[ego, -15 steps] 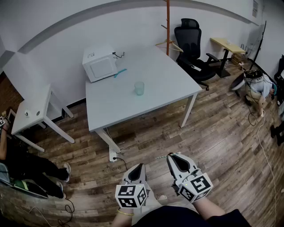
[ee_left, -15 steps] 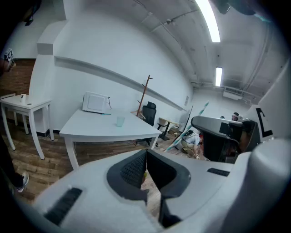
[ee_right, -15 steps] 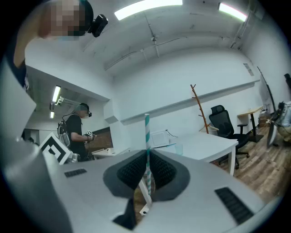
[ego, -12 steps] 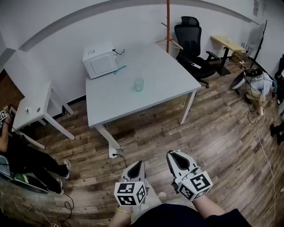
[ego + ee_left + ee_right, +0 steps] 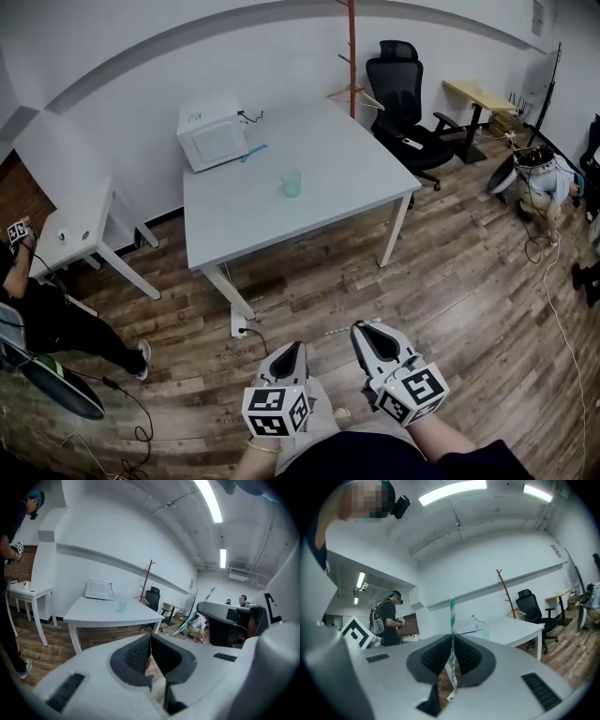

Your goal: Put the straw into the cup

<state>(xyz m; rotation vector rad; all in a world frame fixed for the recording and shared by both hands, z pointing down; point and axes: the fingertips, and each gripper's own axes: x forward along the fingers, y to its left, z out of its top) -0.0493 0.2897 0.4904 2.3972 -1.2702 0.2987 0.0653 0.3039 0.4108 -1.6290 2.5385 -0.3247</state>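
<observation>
One white table (image 5: 281, 225) stands far ahead, with a white microwave (image 5: 212, 134) at its far left corner. Near, the left gripper (image 5: 291, 349) has its jaws closed together on nothing. Beside it on the right, the right gripper (image 5: 362, 330) pinches the striped straw (image 5: 451, 613). The pale green cup (image 5: 292, 183) sits mid-table, well apart from both.

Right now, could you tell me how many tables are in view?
3: large white table centre, small white table left, wooden desk back right; more may be hidden.
</observation>
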